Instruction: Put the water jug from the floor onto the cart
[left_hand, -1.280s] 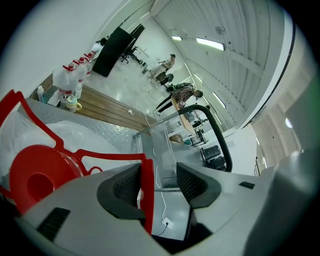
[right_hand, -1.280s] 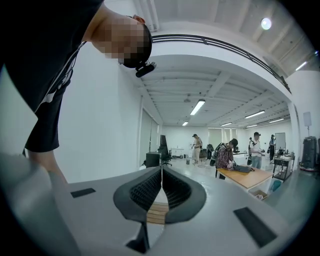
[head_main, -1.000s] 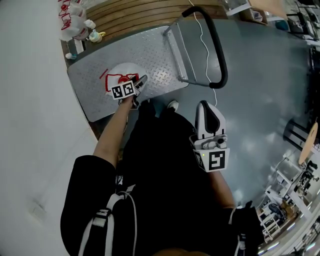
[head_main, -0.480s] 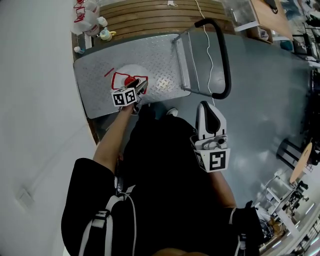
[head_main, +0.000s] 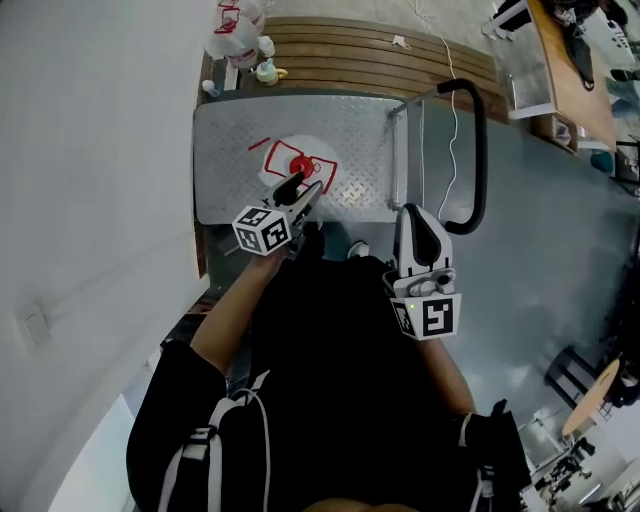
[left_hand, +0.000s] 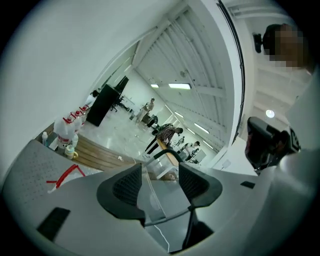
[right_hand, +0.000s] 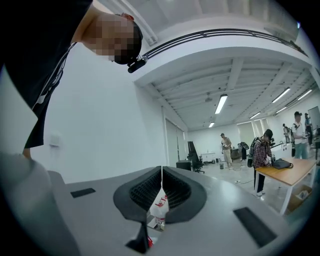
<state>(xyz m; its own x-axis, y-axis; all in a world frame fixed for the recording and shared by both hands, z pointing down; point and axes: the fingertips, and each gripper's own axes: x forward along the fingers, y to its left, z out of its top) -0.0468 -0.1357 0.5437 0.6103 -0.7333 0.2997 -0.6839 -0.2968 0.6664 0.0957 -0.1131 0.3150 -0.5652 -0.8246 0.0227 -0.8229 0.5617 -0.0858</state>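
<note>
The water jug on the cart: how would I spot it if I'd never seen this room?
Find the grey metal cart with the black loop handle. The water jug stands on its deck, seen from above as a pale round shape with a red cap and red handle. The other jugs stand off the cart, by the wooden boards.

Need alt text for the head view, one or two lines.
Seen from above, a person in black holds the left hand-held gripper near a white water jug with a red cap standing on a grey checker-plate cart; the right hand-held gripper is held at the waist.
</note>
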